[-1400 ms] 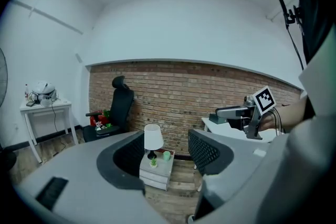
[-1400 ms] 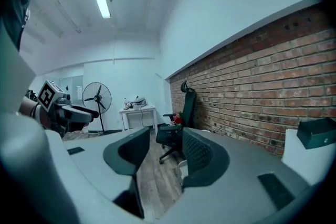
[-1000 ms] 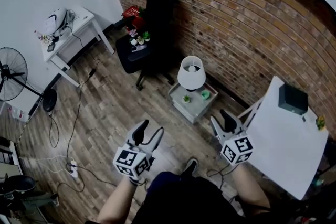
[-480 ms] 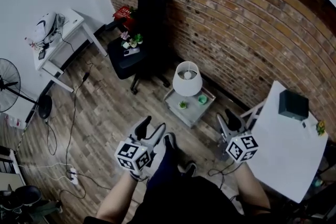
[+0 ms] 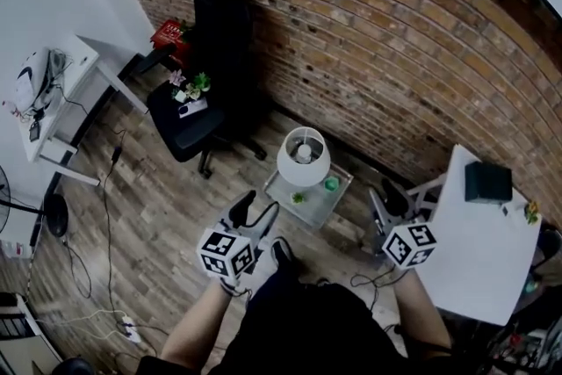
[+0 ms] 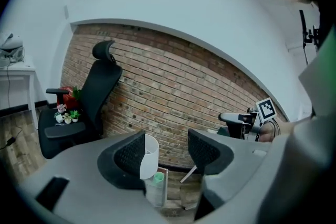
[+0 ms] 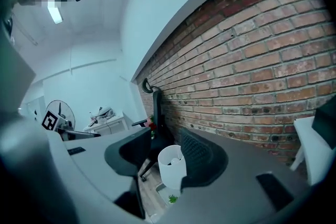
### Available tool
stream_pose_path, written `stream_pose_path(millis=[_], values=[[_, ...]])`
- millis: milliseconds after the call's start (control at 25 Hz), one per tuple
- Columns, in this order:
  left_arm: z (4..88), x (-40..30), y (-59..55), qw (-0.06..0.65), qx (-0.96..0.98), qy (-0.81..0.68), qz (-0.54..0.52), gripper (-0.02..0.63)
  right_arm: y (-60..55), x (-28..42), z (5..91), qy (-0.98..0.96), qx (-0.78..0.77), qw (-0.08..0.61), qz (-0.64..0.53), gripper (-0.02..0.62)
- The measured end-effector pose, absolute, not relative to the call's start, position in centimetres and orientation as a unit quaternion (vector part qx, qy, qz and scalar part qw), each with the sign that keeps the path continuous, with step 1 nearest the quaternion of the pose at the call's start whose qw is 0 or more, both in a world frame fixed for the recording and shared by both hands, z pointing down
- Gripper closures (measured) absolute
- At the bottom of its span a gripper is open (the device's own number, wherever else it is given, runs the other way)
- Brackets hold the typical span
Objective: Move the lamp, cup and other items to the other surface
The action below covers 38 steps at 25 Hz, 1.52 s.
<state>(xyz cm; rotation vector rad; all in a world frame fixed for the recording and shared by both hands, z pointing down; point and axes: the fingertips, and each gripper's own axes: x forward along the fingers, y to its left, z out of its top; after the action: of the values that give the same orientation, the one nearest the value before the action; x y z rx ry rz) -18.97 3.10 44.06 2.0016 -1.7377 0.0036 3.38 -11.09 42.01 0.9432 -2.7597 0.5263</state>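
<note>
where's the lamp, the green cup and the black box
lamp [image 5: 304,161], head view, on its white shade
green cup [image 5: 331,183], head view, on its top
black box [image 5: 488,183], head view, on its top face

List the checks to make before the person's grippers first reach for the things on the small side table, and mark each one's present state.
1. Left gripper open, holding nothing: ok.
2. Right gripper open, holding nothing: ok.
3. White-shaded table lamp upright on the small grey square side table: ok.
4. Small green cup and tiny green potted plant standing on that table beside the lamp: ok.
5. Bare room on the large white table next to the black box: ok.
6. Whether the lamp is plugged in: cannot tell.
</note>
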Motion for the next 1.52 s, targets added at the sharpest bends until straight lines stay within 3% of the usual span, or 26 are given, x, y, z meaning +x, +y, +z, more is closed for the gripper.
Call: stream_pose_path(millis=[360, 800, 1280, 1520], values=[[49.7, -21.3, -4.1, 0.302, 0.76, -0.575, 0.04, 0.353, -15.7, 0.0, 46.8, -0.901, 0.342, 0.1, 0.248, 0.408], [51.9, -21.2, -9.7, 0.323, 0.755, -0.566, 0.068, 0.353, -20.9, -1.3, 53.3, -0.891, 0.305, 0.095, 0.323, 0.416], [62.2, -27.2, -16.4, 0.429, 0.727, -0.535, -0.009, 0.353, -23.0, -3.7, 62.9, -0.841, 0.343, 0.106, 0.403, 0.414], [68.7, -31.0, -19.7, 0.498, 0.703, -0.504, -0.061, 0.353, -25.6, -4.2, 67.5, -0.799, 0.388, 0.063, 0.454, 0.413]])
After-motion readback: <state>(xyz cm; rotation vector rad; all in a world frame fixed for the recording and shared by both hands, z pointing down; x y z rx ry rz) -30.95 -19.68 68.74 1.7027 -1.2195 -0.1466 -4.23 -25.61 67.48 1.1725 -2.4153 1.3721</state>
